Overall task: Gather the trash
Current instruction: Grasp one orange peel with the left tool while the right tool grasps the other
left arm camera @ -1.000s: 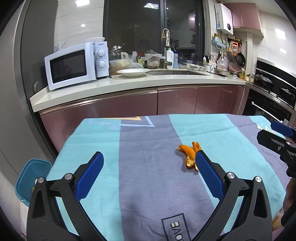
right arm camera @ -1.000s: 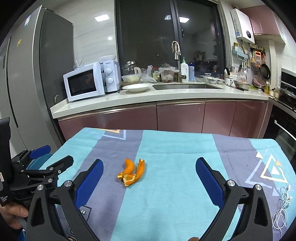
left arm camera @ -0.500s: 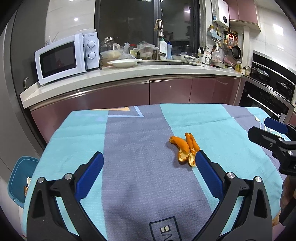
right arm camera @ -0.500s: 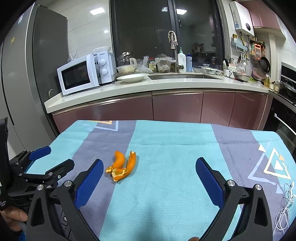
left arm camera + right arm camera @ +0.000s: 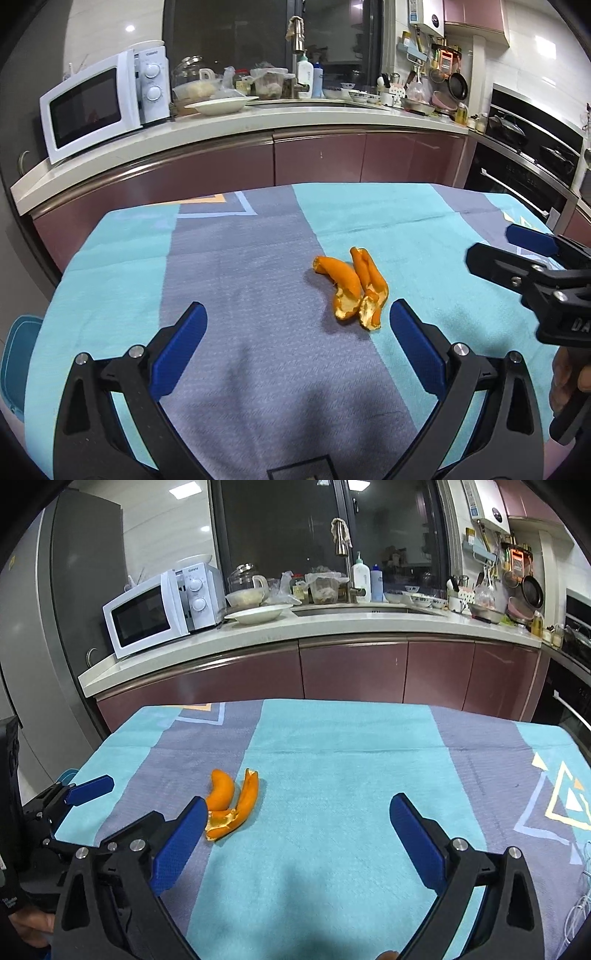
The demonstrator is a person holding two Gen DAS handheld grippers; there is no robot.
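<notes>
Curled orange peel (image 5: 351, 286), likely light, limp and easily torn, lies mid-frame on the striped tablecloth (image 5: 258, 369), best pinched across its joined thicker end, while left gripper (image 5: 295, 321) and right gripper (image 5: 297, 814) both gape wide, empty.

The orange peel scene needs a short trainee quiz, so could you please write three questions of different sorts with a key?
1. True or false: the orange peel lies on the striped tablecloth, touched by neither gripper.
2. Which is open? A: left gripper only. B: right gripper only. C: both.
3. Fill in: the white ____ stands at the counter's left end.

Key: 1 true; 2 C; 3 microwave.
</notes>
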